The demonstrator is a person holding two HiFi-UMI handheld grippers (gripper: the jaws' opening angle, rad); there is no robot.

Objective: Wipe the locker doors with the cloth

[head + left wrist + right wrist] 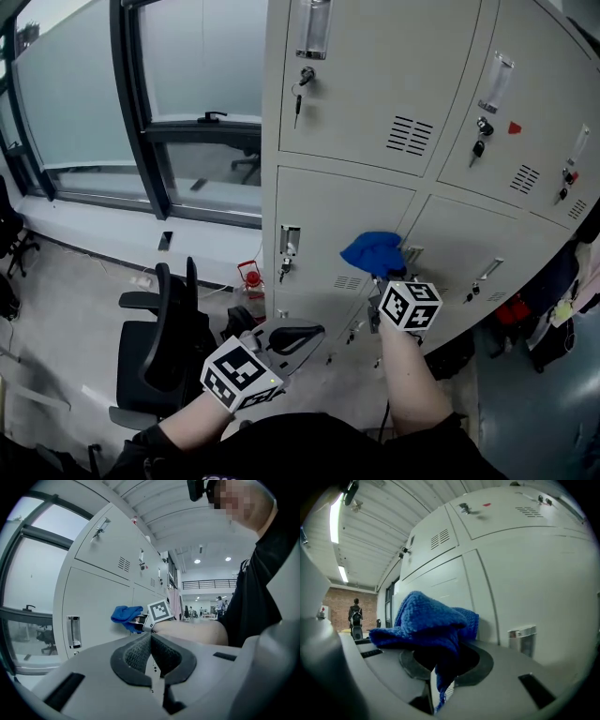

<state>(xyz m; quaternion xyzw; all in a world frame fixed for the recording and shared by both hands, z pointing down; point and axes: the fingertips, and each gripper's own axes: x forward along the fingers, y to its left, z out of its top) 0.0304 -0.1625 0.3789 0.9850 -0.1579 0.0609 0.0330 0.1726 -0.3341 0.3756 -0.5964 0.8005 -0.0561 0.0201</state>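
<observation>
A blue cloth (373, 251) is bunched in my right gripper (382, 277), which is shut on it and holds it against a lower grey locker door (328, 234). In the right gripper view the cloth (431, 630) spills over the jaws, with the locker door (525, 573) close behind it. My left gripper (298, 339) hangs lower and to the left, away from the lockers, its jaws closed on nothing. From the left gripper view I see its pads (140, 653) pressed together, the cloth (125, 615) beyond them and the locker doors (93, 592) at the left.
A black office chair (164, 342) stands left of the lockers near a window (159, 103). Keys hang from the upper locker locks (300, 89). A small red object (249, 278) sits on the floor by the locker base. Hanging clothes (572, 291) are at the right.
</observation>
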